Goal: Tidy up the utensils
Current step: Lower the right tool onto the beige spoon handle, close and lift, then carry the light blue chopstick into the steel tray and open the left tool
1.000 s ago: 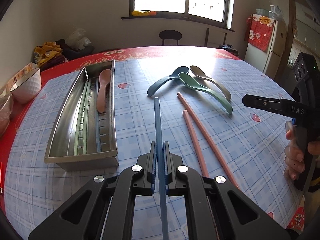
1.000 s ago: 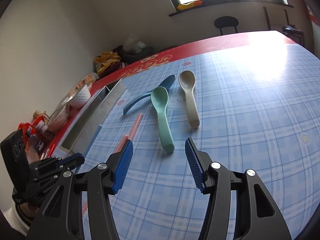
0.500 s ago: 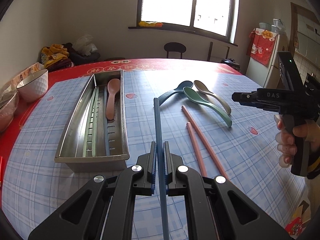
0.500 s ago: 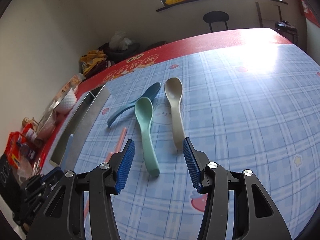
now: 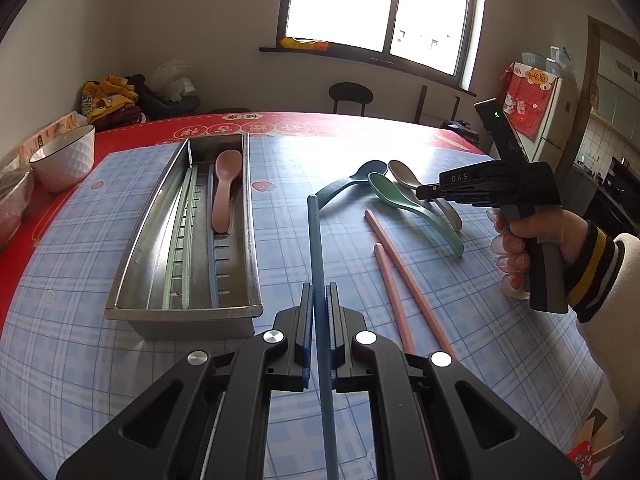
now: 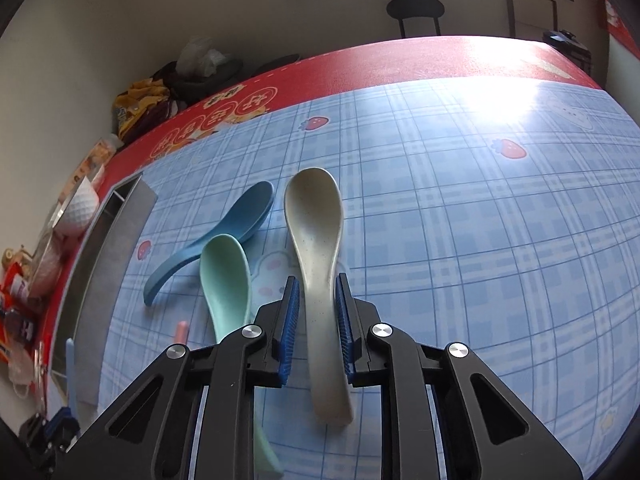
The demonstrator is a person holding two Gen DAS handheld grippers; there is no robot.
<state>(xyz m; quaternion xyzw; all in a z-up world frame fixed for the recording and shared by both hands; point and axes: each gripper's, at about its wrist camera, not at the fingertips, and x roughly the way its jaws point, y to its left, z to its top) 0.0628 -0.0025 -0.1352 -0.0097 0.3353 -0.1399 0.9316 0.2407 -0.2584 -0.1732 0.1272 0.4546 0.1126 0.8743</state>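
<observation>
My left gripper [image 5: 319,304] is shut on a blue chopstick [image 5: 315,248] and holds it above the table, just right of the metal utensil tray [image 5: 132,240]. The tray holds a pink spoon [image 5: 224,188], green chopsticks [image 5: 180,240] and a blue chopstick. Two pink chopsticks [image 5: 404,276] lie on the table. My right gripper [image 6: 318,308] straddles the handle of the beige spoon [image 6: 316,232], with the pads [image 6: 291,312] close on both sides. The green spoon [image 6: 228,280] and blue spoon [image 6: 224,232] lie to its left.
A white bowl [image 5: 64,156] and snack packets stand at the table's left edge. The red table border [image 6: 360,64] runs along the far side. A black stool [image 5: 350,94] and a fridge stand beyond the table.
My right gripper has moved forward and down over the beige spoon, and its jaws have narrowed around the handle. My left gripper has drifted a little with the blue chopstick still held.
</observation>
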